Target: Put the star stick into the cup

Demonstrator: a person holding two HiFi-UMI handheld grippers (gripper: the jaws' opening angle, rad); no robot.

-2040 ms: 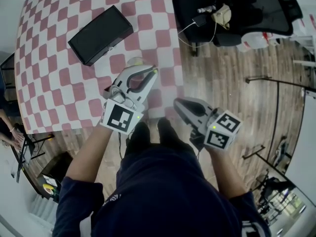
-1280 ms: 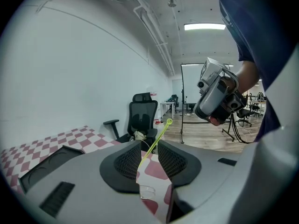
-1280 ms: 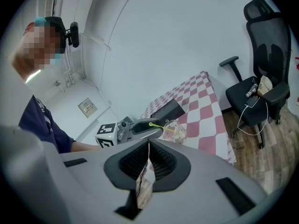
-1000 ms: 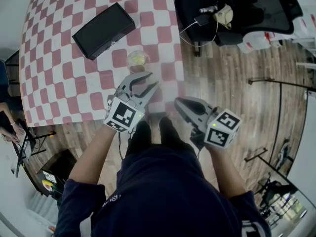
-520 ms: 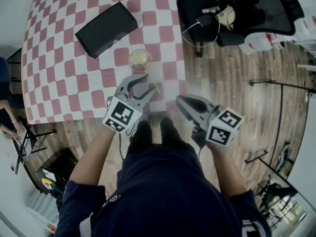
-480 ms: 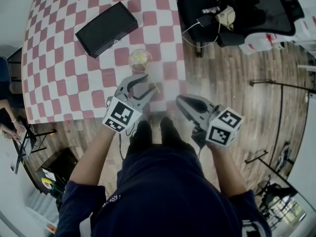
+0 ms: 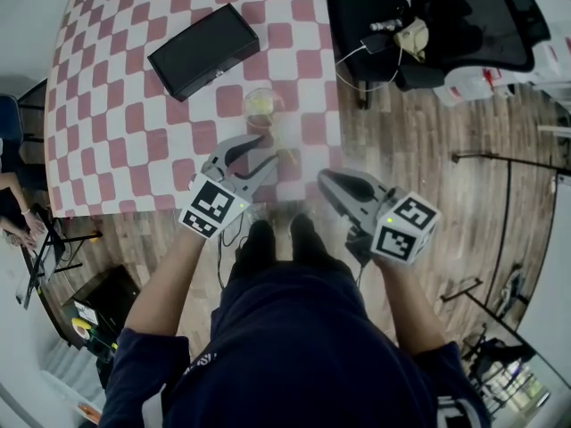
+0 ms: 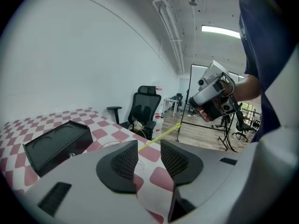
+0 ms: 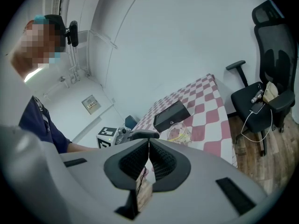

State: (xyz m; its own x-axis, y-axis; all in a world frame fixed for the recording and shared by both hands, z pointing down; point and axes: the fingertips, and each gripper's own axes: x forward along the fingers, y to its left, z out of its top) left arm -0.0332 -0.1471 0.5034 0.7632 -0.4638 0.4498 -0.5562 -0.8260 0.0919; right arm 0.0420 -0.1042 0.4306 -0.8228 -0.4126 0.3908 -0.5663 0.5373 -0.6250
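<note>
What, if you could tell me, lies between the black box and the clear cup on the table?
Nothing stands there. In the head view, only a bare stretch of the red-and-white checked tablecloth separates the black box from the cup.

Red-and-white checkered table (image 7: 116, 132) on a wood plank floor (image 7: 419, 141), black office chair (image 7: 464, 20) parked off its right edge, plain white walls (image 8: 70, 55), strip light (image 8: 219, 30) overhead.

A black box (image 7: 203, 50) lies far left on the red-and-white checkered table (image 7: 116, 132). Far right, a black office chair (image 7: 464, 12) stands on the wooden floor (image 7: 419, 141), a cream-coloured object (image 7: 411, 36) on its seat.
</note>
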